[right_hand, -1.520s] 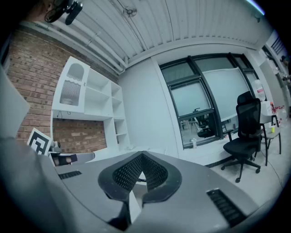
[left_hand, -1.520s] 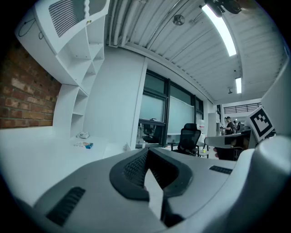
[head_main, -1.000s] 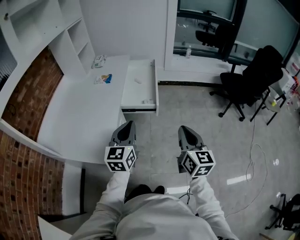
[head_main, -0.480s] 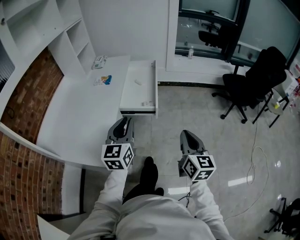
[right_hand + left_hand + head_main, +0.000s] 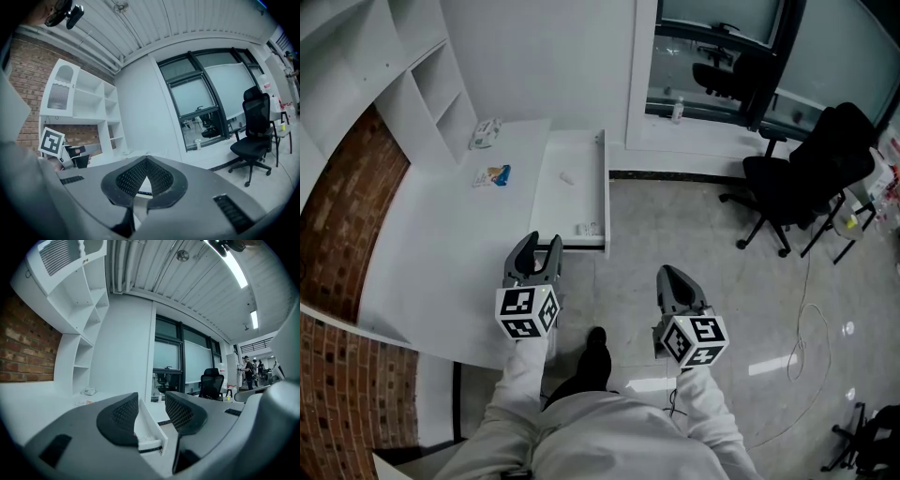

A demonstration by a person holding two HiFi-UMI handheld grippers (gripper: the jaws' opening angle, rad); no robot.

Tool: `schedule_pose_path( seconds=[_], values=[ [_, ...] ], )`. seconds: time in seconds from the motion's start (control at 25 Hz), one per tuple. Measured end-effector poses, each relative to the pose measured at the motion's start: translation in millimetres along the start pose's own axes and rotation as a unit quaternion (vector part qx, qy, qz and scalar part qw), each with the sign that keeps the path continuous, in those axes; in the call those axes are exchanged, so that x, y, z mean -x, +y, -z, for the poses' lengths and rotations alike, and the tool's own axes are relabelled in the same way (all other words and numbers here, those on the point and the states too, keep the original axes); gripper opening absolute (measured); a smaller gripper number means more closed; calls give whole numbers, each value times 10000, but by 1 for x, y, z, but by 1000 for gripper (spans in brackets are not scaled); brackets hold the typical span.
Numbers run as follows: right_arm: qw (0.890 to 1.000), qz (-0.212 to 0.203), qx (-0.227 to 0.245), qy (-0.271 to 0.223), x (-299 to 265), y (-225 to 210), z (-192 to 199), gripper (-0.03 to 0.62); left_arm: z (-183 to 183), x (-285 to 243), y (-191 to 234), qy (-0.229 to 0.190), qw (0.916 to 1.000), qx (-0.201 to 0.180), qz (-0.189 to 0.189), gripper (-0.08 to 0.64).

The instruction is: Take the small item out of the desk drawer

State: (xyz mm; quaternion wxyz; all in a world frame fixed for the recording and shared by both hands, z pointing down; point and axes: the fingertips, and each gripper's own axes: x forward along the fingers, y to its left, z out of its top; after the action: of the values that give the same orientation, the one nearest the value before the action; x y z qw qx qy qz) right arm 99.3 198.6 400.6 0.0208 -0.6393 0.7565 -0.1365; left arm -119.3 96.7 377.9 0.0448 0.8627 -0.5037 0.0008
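Since a second ago the left gripper (image 5: 539, 247) has neared the open drawer (image 5: 558, 204), its empty jaws opening, the right gripper (image 5: 674, 279) pressed together, while the small white item (image 5: 567, 177) lies ahead mid-drawer, probably light, best pinched across its narrow middle.

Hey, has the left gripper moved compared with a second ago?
Yes. The left gripper has come forward, its tips now level with the front end of the drawer; its jaws are opening, nothing between them.
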Motion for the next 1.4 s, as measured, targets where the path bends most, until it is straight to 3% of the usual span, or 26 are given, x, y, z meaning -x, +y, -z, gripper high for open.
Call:
schedule_pose_path(
  seconds=[0.6, 0.96, 1.4],
  values=[
    [9998, 3, -13, 195, -154, -20, -23, 28, 6, -132, 74, 185, 9997, 137, 4, 207],
    [9997, 19, 2, 234, -203, -23, -30, 28, 15, -173, 89, 307, 9993, 196, 91, 221],
    [9994, -234, 29, 258, -268, -44, -39, 28, 27, -227, 110, 445, 9987, 177, -143, 231]
  ],
)
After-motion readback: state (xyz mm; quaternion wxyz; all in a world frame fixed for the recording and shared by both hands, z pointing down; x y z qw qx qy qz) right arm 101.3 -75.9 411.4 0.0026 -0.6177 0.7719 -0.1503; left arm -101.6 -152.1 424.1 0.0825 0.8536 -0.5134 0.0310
